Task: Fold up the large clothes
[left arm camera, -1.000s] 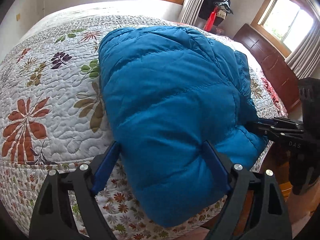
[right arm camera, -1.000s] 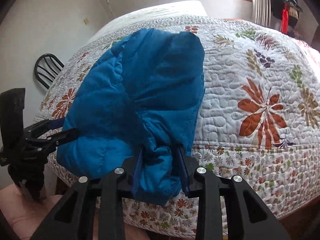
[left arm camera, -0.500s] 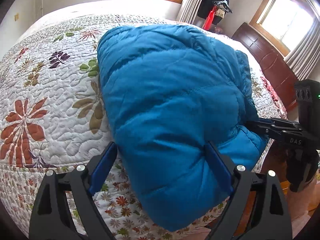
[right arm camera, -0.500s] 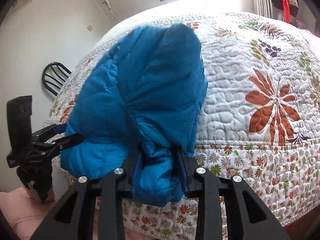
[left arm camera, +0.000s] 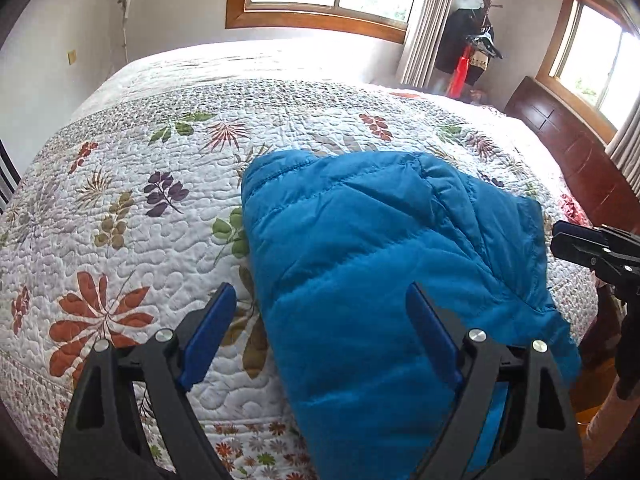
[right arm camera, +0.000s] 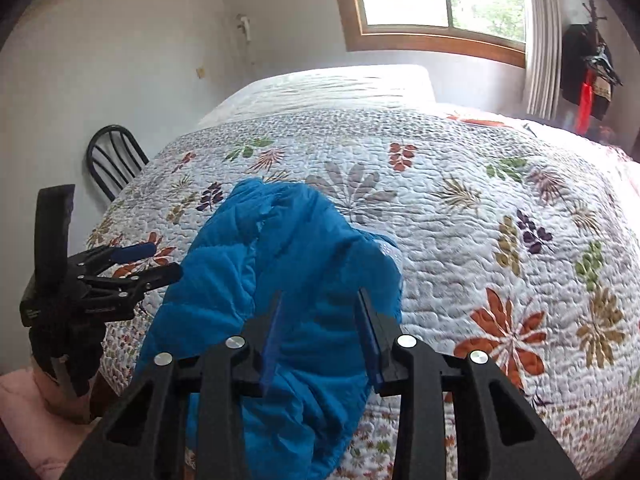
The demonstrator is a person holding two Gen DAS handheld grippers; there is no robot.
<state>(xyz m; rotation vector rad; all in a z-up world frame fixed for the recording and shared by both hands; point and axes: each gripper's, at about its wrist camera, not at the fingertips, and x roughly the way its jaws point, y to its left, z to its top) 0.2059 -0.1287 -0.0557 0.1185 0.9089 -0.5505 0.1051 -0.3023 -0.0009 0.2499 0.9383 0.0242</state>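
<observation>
A blue puffer jacket (left arm camera: pixel 360 264) lies folded on the flowered quilt (left arm camera: pixel 120 216), its near end draped over the bed's edge. My left gripper (left arm camera: pixel 320 292) hovers above it, open wide: one finger over the quilt, the other over the jacket, neither pressing. In the right wrist view the jacket (right arm camera: pixel 296 264) lies below my right gripper (right arm camera: pixel 320 296), whose jaws stand a narrow gap apart with no fabric pinched. From the left wrist view the right gripper (left arm camera: pixel 557 238) sits just clear of the jacket's right edge. The left gripper (right arm camera: pixel 166 258) sits at its left edge.
The quilt (right arm camera: pixel 480 240) covers a large bed. A black chair (right arm camera: pixel 116 156) stands at its left side and a dark wooden headboard (left arm camera: pixel 580 160) at its right. A coat rack (left arm camera: pixel 480 40) stands by the far curtains. A pink sleeve (right arm camera: pixel 24 420) shows at lower left.
Both grippers have drawn back and risen from the jacket. The right gripper held bunched fabric before and now holds none. The left fingers no longer touch the jacket, which rests on the bed.
</observation>
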